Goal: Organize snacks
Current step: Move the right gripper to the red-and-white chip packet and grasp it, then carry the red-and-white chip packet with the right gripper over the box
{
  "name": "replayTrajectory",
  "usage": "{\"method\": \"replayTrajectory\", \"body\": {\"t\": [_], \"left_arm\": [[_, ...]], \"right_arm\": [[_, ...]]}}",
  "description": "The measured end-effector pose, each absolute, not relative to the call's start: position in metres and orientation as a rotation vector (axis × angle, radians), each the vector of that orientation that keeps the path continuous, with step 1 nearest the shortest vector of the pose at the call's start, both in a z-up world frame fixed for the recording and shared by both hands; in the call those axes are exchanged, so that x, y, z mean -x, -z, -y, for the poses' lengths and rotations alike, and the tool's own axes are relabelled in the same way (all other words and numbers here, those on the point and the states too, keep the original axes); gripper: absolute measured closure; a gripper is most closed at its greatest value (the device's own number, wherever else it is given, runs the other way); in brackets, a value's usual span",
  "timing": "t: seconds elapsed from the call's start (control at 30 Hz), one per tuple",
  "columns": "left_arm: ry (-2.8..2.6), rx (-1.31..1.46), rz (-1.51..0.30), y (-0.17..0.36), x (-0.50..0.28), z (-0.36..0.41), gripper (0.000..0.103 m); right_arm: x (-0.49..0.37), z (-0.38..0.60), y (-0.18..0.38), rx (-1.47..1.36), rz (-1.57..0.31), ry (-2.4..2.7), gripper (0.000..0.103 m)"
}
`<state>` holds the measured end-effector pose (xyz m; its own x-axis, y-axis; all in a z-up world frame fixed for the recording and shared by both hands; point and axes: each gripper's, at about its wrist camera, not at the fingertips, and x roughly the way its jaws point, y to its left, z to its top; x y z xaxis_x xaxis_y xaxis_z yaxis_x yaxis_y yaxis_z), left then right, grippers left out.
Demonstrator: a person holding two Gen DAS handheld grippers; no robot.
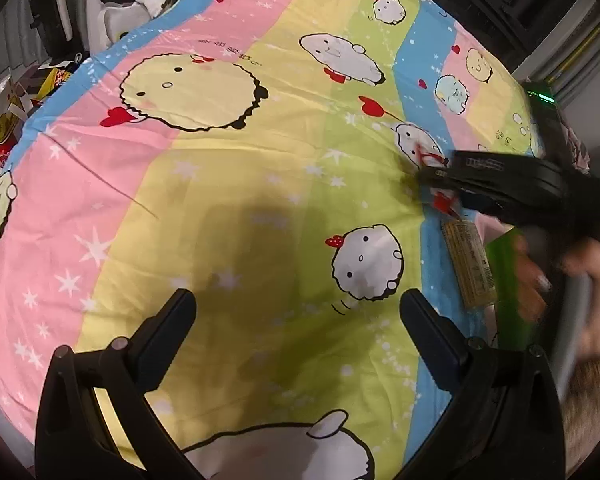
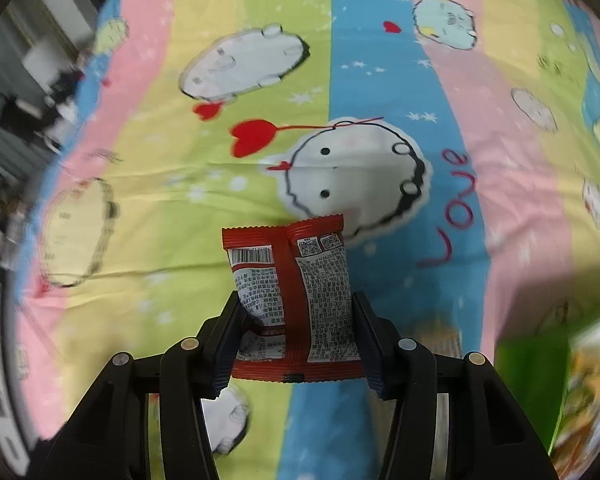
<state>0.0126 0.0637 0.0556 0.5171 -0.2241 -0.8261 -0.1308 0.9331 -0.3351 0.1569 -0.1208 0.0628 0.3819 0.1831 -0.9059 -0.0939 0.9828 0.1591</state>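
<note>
Right gripper [image 2: 296,316] clamped on red snack packet [image 2: 296,292] (printed back facing camera), held above striped cartoon bedsheet [image 2: 380,60]. Left gripper [image 1: 296,320] jaws apart, empty, over sheet. Yellow-green snack packet [image 1: 470,264] lies flat near right edge.

Left gripper [image 1: 298,312]: lower centre of its own view — jaws wide apart, nothing between them.
Right gripper [image 2: 296,320]: lower centre of its view — fingers [image 2: 230,332] clamped on a red snack packet [image 2: 296,280], tilted downward.

"Love" in red script on bedsheet [image 2: 452,216]; barcode, QR codes on red snack packet [image 2: 296,280], print illegible
</note>
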Motion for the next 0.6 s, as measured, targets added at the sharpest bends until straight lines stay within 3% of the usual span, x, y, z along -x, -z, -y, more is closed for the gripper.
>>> {"method": "replayTrajectory", "body": {"t": [0.23, 0.6], "left_arm": [[0.037, 0.364, -1.008, -0.063, 0.002, -0.063, 0.001], [0.076, 0.353, -1.043, -0.055, 0.014, -0.048, 0.002]], "right_arm": [[-0.060, 0.140, -0.085, -0.190, -1.117, -0.249, 0.049], [-0.008, 0.145, -0.027, -0.226, -1.288, -0.263, 0.047]]}}
